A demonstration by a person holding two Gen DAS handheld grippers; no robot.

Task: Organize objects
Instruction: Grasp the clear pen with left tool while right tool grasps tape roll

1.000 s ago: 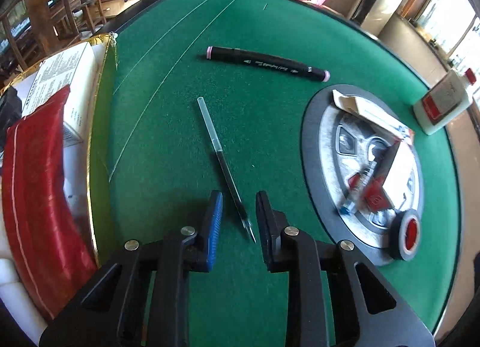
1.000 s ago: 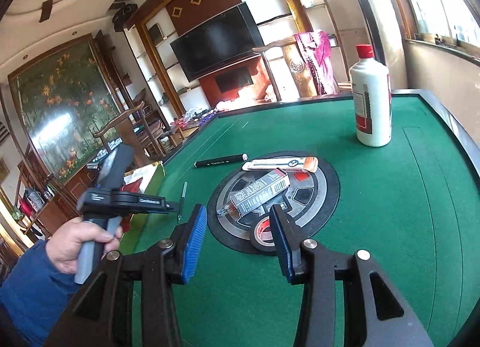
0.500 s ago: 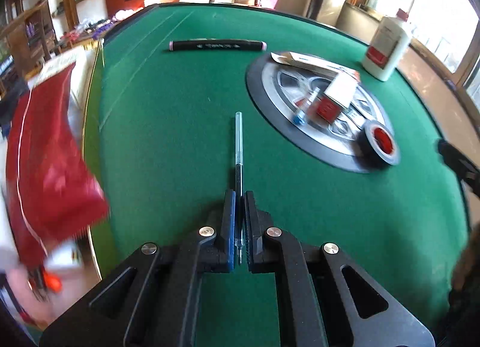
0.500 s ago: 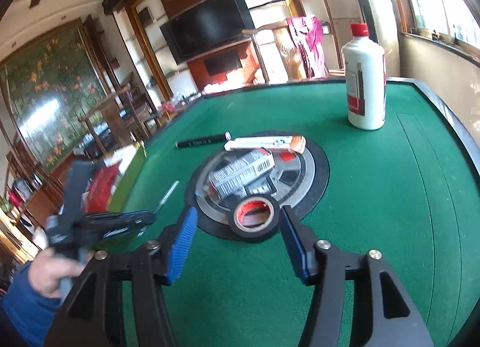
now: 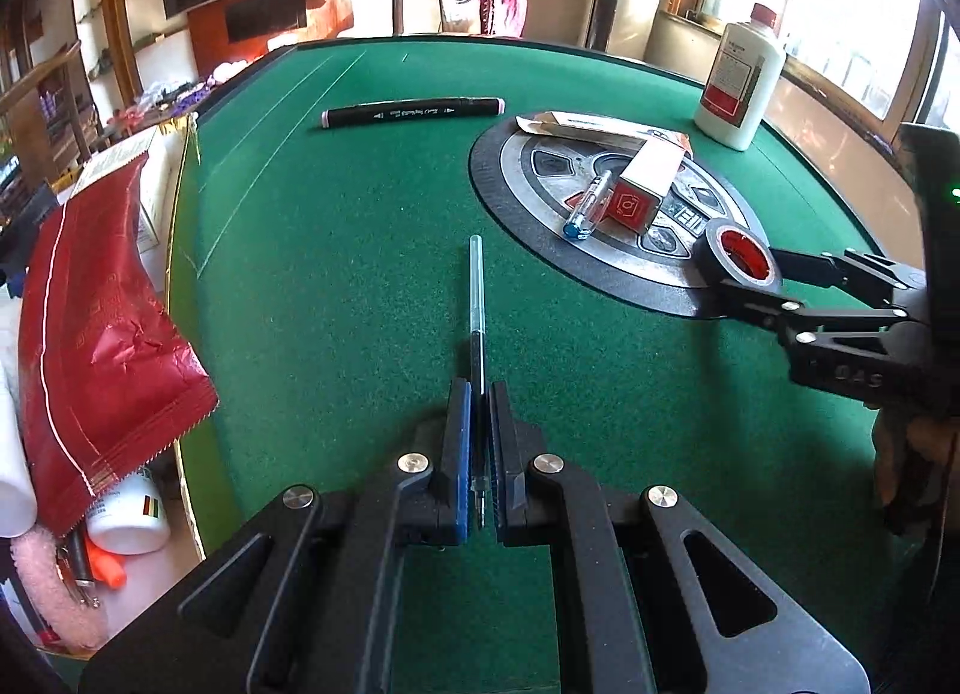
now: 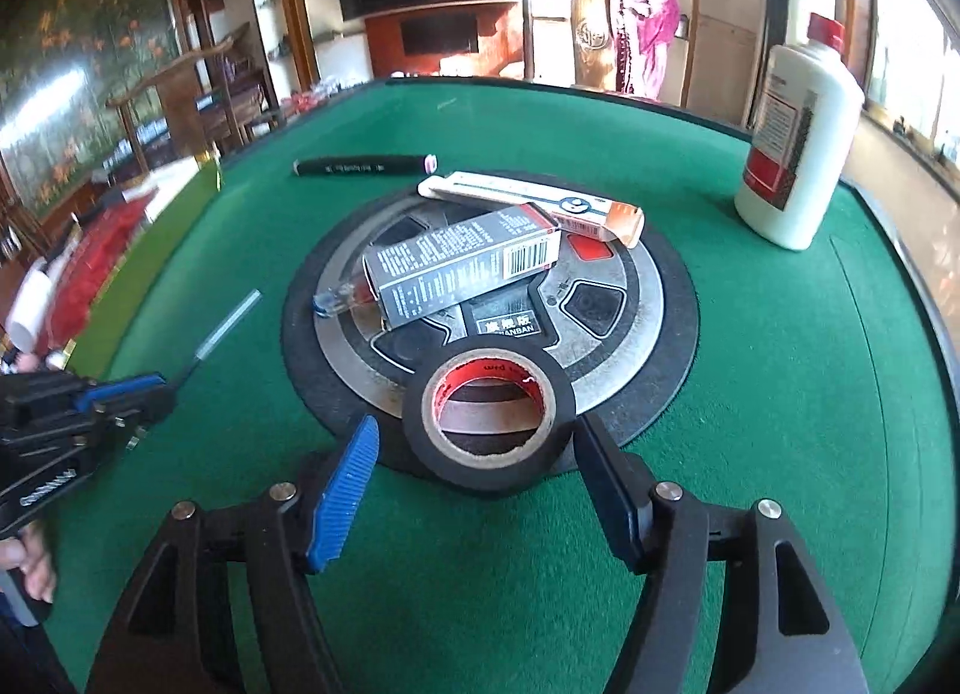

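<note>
On the green desk (image 5: 336, 250), a round plate (image 6: 636, 298) carries boxes; your right gripper (image 6: 480, 490) straddles the tape roll (image 6: 489, 421) at its near edge, jaws opening wide to clear it; your left gripper (image 5: 477, 430) stays low, jaws clenched on the thin pen refill (image 5: 476, 298) lying flat, ready to lift.

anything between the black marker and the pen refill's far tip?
No. In the left wrist view, only bare green felt separates the black marker from the pen refill.
</note>
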